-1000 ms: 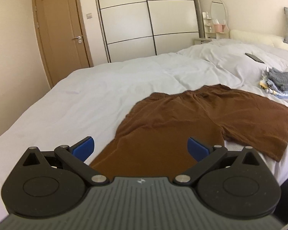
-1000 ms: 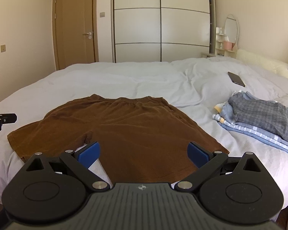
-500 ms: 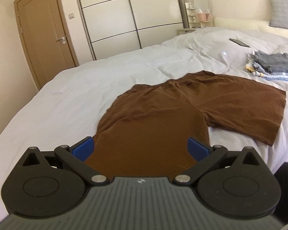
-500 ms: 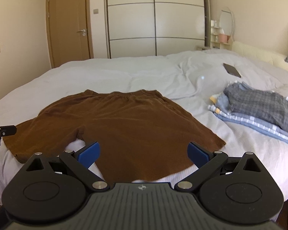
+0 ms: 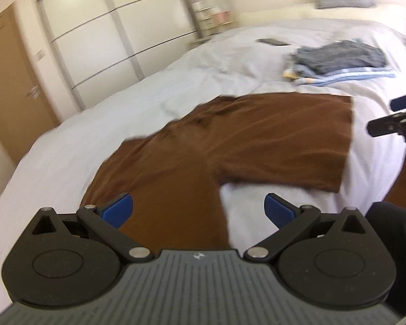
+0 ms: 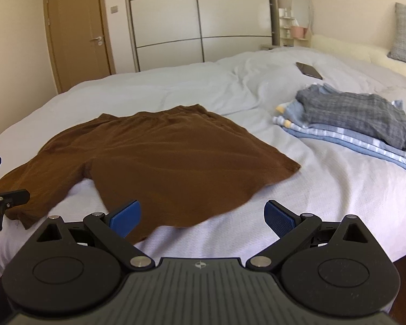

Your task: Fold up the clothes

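Brown shorts (image 5: 230,146) (image 6: 159,157) lie spread flat on the white bed, waistband away from me, both leg hems toward the near edge. My left gripper (image 5: 199,211) is open above the left leg's hem, holding nothing. My right gripper (image 6: 201,216) is open just short of the right leg's hem, over bare sheet. Each gripper shows at the edge of the other's view: the right gripper's fingers (image 5: 392,124) and the left gripper's fingers (image 6: 2,200). The left wrist view is motion-blurred.
A pile of folded clothes (image 6: 360,124) (image 5: 338,62), grey plaid on top of blue stripes, sits on the bed to the right. A dark phone (image 6: 308,70) lies beyond it. The bed (image 6: 176,86) fills the room's middle; a wardrobe (image 6: 200,21) and door (image 6: 75,32) stand behind.
The left gripper has swung right and tilted, so the shorts and folded pile sit more central in its view. The right gripper has drawn back slightly. Both stay open.
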`<state>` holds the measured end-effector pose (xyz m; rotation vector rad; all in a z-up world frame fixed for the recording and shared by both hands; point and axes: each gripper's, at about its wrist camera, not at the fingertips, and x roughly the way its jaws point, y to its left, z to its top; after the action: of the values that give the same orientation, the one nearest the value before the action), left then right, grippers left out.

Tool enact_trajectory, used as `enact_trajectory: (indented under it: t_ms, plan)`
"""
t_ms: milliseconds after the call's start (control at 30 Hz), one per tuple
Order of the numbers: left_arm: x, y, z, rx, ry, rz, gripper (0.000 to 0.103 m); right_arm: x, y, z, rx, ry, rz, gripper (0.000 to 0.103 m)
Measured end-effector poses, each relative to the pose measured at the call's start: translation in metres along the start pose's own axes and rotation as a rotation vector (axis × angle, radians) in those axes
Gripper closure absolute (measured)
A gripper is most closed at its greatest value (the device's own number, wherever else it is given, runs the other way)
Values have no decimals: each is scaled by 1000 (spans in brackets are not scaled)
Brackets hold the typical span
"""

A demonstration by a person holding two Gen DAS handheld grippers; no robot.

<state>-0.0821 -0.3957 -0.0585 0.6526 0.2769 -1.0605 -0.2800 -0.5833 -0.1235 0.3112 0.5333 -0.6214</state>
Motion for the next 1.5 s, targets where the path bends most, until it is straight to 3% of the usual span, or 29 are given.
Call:
enact_trajectory:
  t_ms: [167, 300, 533, 667, 767, 833, 967, 1000, 1233, 1300, 1500]
  plan:
    - [18, 6, 42, 176, -92, -106, 1, -1, -13, 0, 15, -6, -27, 3]
    - [47, 19, 83, 254, -133, -133, 1, -1, -16, 3, -31, -24, -66, 3]
    - [134, 38, 143, 279, -88, -150, 1, 13, -36, 17, -11, -47, -99, 3]
    - [198, 42, 159, 391, -56, -222, 2, 30, -53, 28, -12, -50, -99, 3]
    - [243, 38, 162, 510, -60, -264, 8, 43, -67, 34, -20, -44, -84, 10]
    - [275, 35, 164, 572, -45, -306, 16, 53, -77, 38, -16, -37, -75, 14]
    - [333, 26, 163, 694, -12, -361, 38, 79, -89, 43, -12, -6, -65, 31]
    - [346, 23, 162, 731, -10, -371, 43, 85, -92, 44, -9, 3, -63, 32]
    - [405, 7, 160, 933, -24, -419, 47, 110, -106, 41, 22, 54, -42, 32]
    - [416, 1, 158, 987, -7, -426, 56, 114, -110, 42, 31, 62, -33, 34]
    - [435, -15, 154, 1086, 36, -445, 69, 126, -121, 45, 17, 81, -15, 37]
